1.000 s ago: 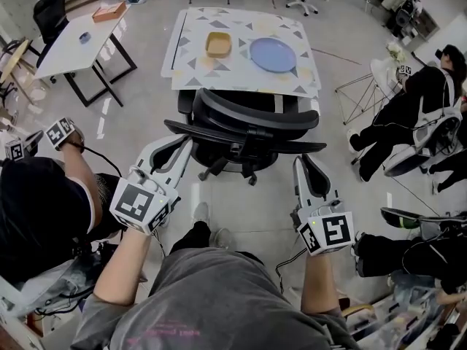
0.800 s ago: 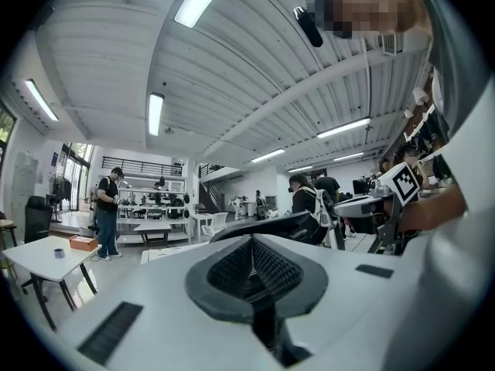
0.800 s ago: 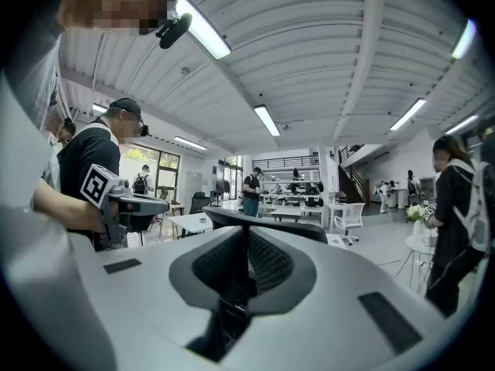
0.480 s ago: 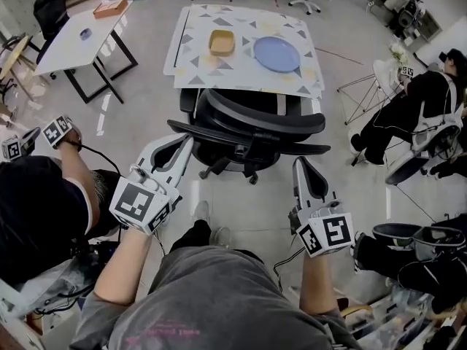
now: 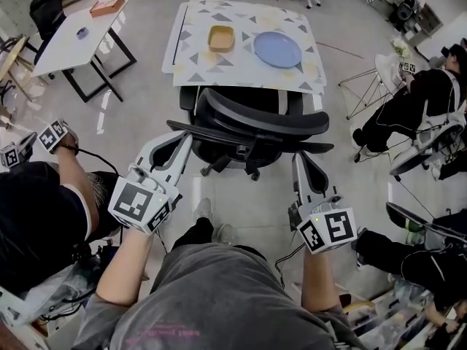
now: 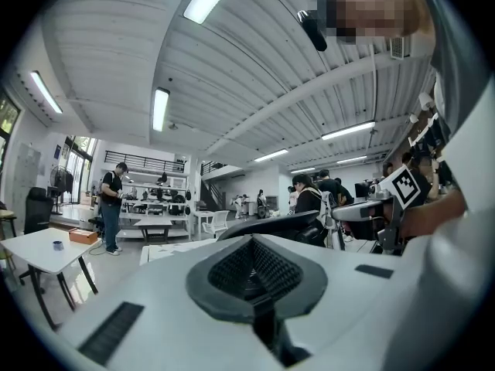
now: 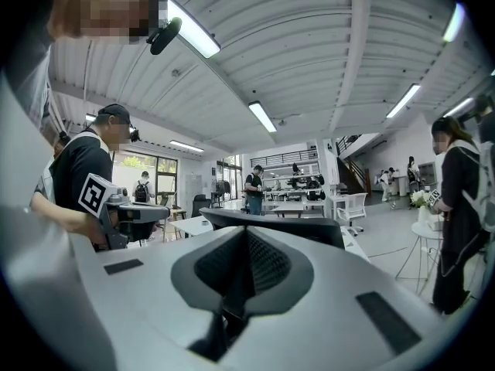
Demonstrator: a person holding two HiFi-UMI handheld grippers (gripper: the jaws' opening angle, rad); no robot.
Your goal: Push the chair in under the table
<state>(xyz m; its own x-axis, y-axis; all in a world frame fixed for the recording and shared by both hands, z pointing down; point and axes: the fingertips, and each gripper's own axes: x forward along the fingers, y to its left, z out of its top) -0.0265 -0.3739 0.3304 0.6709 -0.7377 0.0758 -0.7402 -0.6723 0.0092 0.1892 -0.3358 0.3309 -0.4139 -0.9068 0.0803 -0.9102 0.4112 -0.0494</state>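
Left tongs (image 5: pixel 184 144) and right tongs (image 5: pixel 300 160) shut, empty; black mesh castor chair (image 5: pixel 243 141) ahead should roll easily; we'd push its stiff backrest (image 5: pixel 263 114).

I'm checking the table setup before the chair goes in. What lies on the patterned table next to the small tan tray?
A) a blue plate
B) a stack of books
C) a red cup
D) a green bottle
A: in the head view a blue plate lies on the patterned table, just to the right of the tan tray.
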